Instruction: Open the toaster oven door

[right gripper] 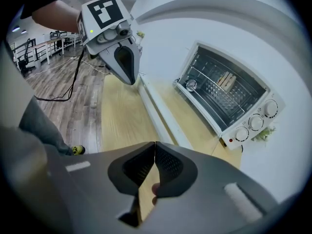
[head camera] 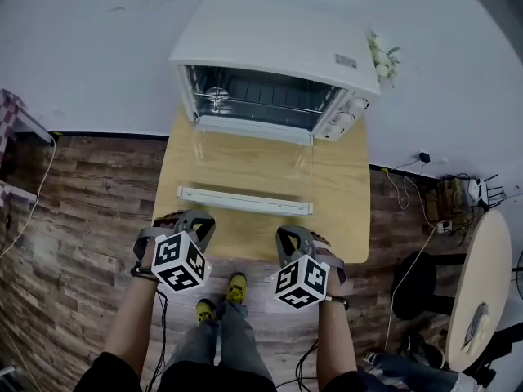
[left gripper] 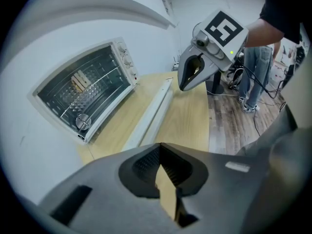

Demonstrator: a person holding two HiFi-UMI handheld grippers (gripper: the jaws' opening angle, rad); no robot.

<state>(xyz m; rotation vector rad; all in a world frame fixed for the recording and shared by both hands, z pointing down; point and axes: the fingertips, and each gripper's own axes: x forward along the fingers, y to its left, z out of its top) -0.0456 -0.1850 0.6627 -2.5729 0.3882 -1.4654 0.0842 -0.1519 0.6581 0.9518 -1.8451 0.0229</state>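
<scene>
Door (head camera: 245, 199) of toaster oven (head camera: 278, 47) is folded fully down over the table (head camera: 347, 211), handle just ahead of both claws. Risk: a claw dipping onto that handle could strain the hinge or tip the oven forward. Left claw (left gripper: 159, 147) and right claw (right gripper: 155, 145) are clenched, empty, touching nothing.

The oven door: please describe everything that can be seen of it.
The door is fully open, folded down about level in front of the oven, above the wooden table. Its pane is clear glass, so the wood shows through. A long white handle runs along its near edge. Its far edge joins the oven's lower front; nothing else is seen touching it.
</scene>
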